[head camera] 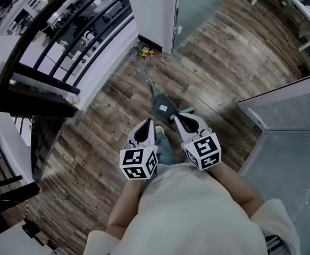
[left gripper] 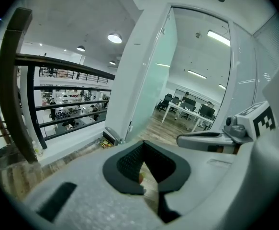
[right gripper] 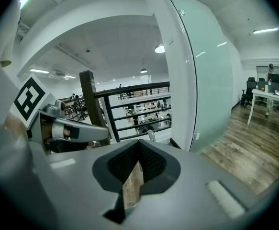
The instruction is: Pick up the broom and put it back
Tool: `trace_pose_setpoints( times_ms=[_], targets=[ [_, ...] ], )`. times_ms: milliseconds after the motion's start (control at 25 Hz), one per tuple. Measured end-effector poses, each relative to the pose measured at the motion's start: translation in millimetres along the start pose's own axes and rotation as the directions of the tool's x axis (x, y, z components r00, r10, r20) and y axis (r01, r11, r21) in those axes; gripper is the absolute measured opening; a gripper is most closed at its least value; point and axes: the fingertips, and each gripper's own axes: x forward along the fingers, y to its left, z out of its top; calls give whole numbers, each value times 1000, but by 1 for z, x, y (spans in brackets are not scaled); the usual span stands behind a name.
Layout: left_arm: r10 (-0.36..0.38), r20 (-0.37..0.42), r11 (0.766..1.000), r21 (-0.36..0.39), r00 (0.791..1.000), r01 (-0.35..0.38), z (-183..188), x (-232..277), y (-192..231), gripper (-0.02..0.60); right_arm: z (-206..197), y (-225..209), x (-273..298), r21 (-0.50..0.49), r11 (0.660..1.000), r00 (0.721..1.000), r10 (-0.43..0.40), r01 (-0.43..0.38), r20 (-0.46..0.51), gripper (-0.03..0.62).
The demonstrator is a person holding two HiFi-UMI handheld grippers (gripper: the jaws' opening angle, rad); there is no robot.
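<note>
The broom [head camera: 162,108] lies on the wood floor just ahead of both grippers: a dark head with a white label, and a thin handle [head camera: 151,85] running away toward the wall corner. A mint-green part [head camera: 187,110] shows beside the right gripper's tip. My left gripper [head camera: 148,122] [left gripper: 143,145] hangs above the floor just short of the head, its jaws closed tip to tip and empty. My right gripper [head camera: 177,116] [right gripper: 139,145] is level beside it, also shut with nothing between the pads. In both gripper views the broom is hidden behind the jaws.
A black railing [head camera: 64,31] with a drop behind it runs along the left. A white pillar [head camera: 149,9] and a frosted glass door [head camera: 197,4] stand ahead, with yellow litter [head camera: 144,50] at the base. A glass partition [head camera: 287,116] closes the right. Desks and chairs [left gripper: 192,111] stand beyond the door.
</note>
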Motion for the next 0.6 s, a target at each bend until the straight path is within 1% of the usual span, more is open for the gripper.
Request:
trace_pose_setpoints(
  times_ms=[320,600],
  targets=[
    [-18,-41,1000,12,999,18,15,39,31,5,-1,-20,51,-9,1000,999,-24,23,-39,6],
    [-27,-67,1000,13,997,28,19,67,59,5,-7,-31,89,-6,999,997,-42,42,-67,8]
  ],
)
